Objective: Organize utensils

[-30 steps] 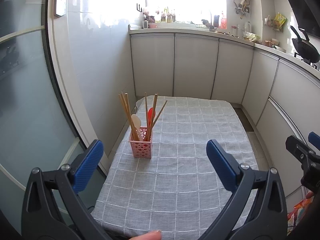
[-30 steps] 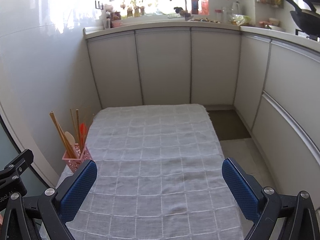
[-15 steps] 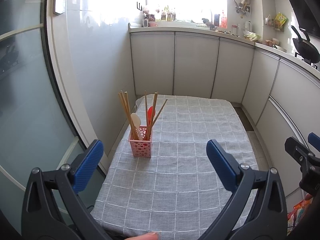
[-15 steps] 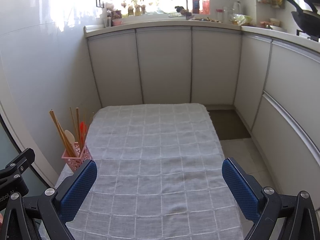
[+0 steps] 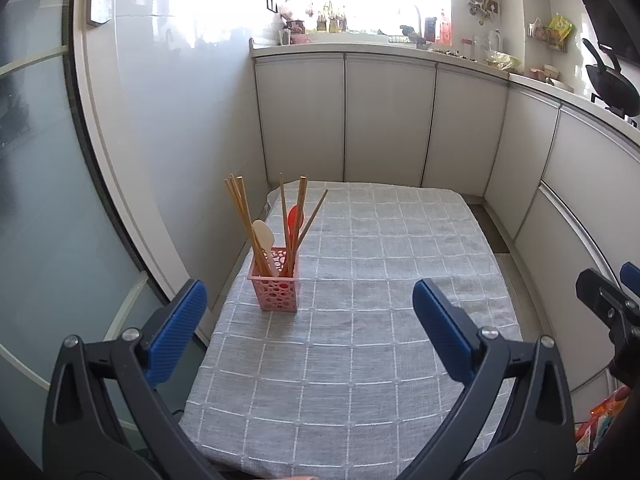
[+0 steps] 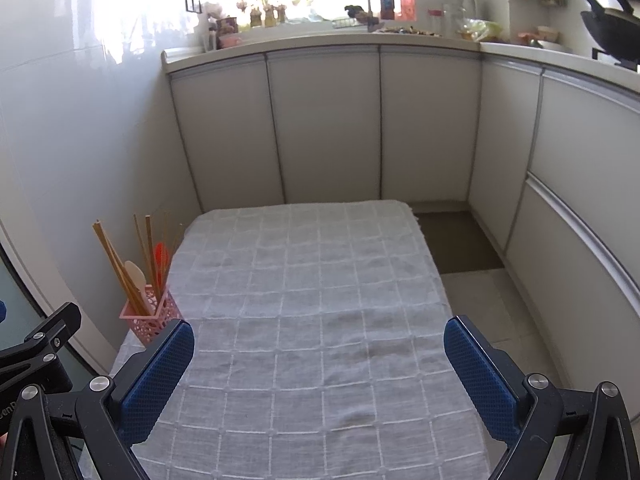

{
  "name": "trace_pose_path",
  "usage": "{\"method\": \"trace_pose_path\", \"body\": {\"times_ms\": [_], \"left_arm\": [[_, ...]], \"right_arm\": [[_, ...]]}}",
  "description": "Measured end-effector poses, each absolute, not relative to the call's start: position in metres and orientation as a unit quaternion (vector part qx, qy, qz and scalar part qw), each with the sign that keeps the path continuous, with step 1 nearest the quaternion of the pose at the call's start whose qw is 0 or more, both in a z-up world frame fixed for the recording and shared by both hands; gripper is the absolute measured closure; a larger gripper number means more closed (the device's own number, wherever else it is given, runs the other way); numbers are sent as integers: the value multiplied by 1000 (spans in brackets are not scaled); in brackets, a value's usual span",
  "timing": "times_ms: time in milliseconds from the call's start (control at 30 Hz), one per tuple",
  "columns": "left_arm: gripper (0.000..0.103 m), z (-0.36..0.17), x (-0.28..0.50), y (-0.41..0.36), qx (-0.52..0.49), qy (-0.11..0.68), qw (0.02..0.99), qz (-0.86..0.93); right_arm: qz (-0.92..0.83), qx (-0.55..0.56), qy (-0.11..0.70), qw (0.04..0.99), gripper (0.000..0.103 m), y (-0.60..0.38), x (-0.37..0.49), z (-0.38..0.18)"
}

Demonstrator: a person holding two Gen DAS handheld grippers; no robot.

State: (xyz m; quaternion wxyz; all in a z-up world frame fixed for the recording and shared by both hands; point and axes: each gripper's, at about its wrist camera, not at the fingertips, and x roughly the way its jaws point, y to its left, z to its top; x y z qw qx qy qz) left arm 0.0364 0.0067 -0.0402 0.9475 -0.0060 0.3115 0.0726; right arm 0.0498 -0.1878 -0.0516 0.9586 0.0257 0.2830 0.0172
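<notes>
A pink perforated utensil holder (image 5: 277, 282) stands near the left edge of the table. It holds several wooden chopsticks (image 5: 241, 216), a pale wooden spoon (image 5: 263, 236) and a red spoon (image 5: 295, 218). It also shows in the right wrist view (image 6: 150, 316). My left gripper (image 5: 310, 312) is open and empty, held above the near part of the table. My right gripper (image 6: 318, 354) is open and empty, over the table to the right of the holder.
A grey checked cloth (image 5: 372, 320) covers the table. A white wall and a glass door (image 5: 48, 208) lie to the left. White kitchen cabinets (image 6: 328, 128) run along the back and right. A floor gap (image 6: 472, 264) lies right of the table.
Both grippers have drawn back and risen slightly, so the table and holder sit a little lower and farther in view. Both stay open and empty.
</notes>
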Motion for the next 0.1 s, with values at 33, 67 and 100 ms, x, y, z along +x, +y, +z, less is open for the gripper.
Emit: {"method": "trace_pose_path", "body": {"times_ms": [33, 67, 100], "left_arm": [[1, -41, 37, 7, -6, 313, 947, 72], [1, -42, 39, 6, -7, 313, 947, 71], [1, -44, 41, 6, -8, 314, 947, 70]], "right_arm": [[16, 27, 285, 958, 0, -189, 52, -53], [15, 28, 287, 957, 0, -189, 54, -54], [14, 29, 289, 957, 0, -190, 56, -56]]}}
